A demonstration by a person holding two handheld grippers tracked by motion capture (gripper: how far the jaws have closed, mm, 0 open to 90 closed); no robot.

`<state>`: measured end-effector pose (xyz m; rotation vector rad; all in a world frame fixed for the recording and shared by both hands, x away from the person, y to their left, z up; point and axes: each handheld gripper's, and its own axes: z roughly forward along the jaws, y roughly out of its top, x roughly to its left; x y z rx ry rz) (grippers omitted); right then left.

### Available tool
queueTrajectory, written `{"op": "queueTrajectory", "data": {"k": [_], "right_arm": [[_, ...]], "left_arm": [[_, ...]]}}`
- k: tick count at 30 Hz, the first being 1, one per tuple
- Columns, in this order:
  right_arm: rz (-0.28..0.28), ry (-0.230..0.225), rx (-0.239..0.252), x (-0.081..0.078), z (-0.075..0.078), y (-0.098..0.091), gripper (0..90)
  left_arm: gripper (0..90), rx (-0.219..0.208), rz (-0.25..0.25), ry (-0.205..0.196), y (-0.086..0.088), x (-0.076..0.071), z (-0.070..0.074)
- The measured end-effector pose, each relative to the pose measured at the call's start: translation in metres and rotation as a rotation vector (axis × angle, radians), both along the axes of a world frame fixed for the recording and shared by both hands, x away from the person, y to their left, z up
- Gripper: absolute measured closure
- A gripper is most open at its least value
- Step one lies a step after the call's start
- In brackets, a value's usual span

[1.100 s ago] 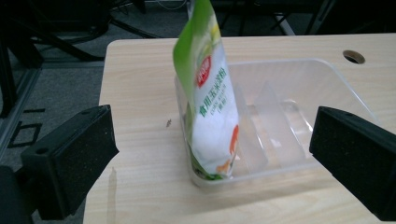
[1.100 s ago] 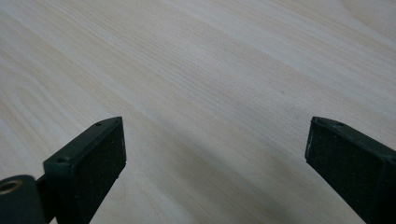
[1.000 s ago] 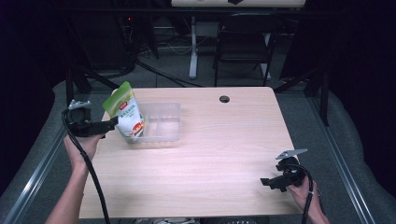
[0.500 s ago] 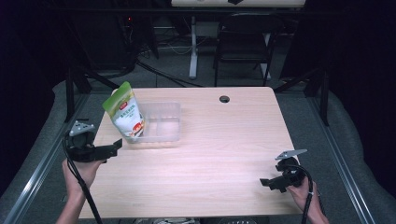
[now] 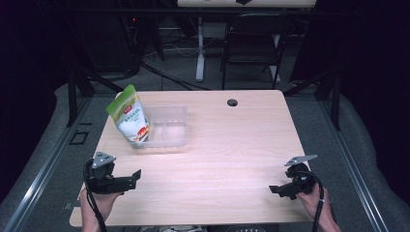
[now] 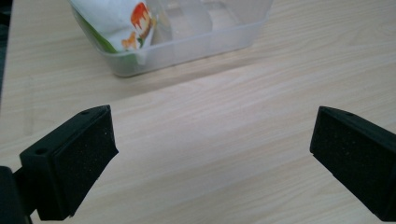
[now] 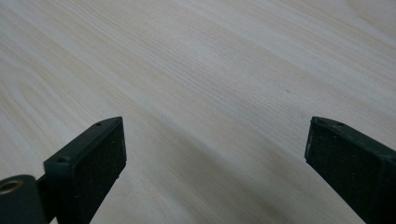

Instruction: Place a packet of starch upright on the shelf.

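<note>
Because the green and white pouch (image 5: 129, 116) stands upright and leaning at the left end of the clear plastic tub (image 5: 167, 129), near the desk's far left corner, with most of its height above the tub's low wall, it looks top-heavy; a knock to the tub or desk (image 5: 227, 145) could, I judge, tip it out over the left edge. In the left gripper view its lower part presses against the tub wall. The left gripper (image 5: 126, 180) rests by the near left corner, jaws spread wide with nothing between them, pointing towards the tub but well apart from it. The right gripper (image 5: 276, 189) sits near the near right corner, jaws likewise wide apart over bare wood. A careless sweep of either trailing cable might catch the tub.
</note>
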<state>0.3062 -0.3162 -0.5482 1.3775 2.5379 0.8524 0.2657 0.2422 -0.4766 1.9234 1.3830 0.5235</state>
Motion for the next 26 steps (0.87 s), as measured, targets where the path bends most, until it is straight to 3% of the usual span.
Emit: {"op": "queueTrajectory", "data": {"k": [7, 16, 26], "right_arm": [[-0.001, -0.009, 0.0, -0.001, 0.0, 0.002, 4.8], [0.009, 0.005, 0.005, 0.001, -0.001, 0.001, 4.8], [-0.003, -0.008, 0.009, 0.0, -0.001, 0.0, 4.8]], "left_arm": [[0.1, -0.031, -0.005, 0.039, -0.003, -0.002, -0.019], [0.1, -0.017, -0.004, 0.054, -0.004, -0.004, -0.031], [0.1, -0.011, -0.013, 0.083, -0.002, -0.002, -0.041]]}}
